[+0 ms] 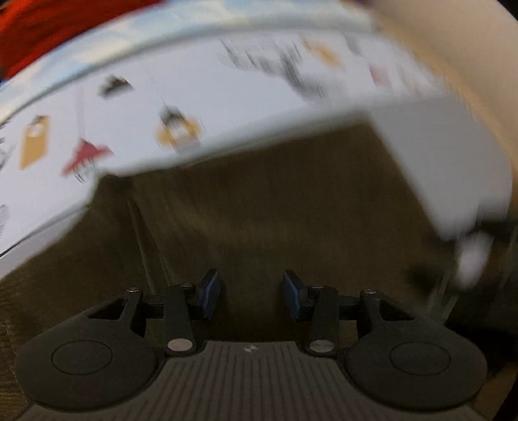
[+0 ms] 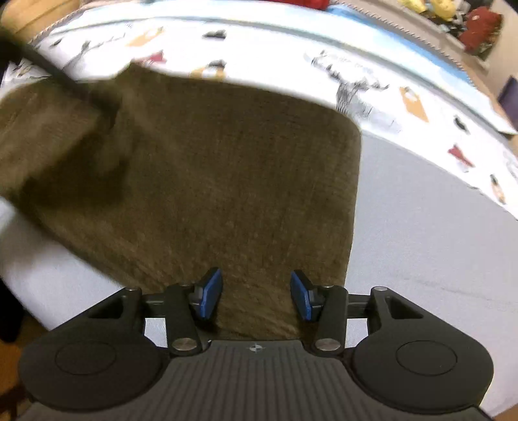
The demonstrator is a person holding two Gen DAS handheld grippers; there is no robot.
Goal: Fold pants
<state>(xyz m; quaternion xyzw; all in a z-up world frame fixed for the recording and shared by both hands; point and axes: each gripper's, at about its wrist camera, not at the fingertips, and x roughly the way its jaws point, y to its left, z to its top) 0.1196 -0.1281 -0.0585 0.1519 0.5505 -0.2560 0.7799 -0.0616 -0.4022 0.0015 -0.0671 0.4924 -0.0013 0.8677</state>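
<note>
Where the right wrist view looks down, the pants (image 2: 226, 181) lie flat on a bed (image 2: 421, 243), brown and folded, long axis running away from the camera toward a patterned sheet (image 2: 372, 87); the far left end looks bunched and blurred. Right gripper (image 2: 255, 296) hovers over the near edge, jaws spread, nothing pinched. Left gripper (image 1: 252, 294), jaws likewise spread and empty, hangs above the pants (image 1: 275, 210). Red and yellow items (image 2: 479, 26) sit beyond the bed at upper right.

No legible txt or labels anywhere
</note>
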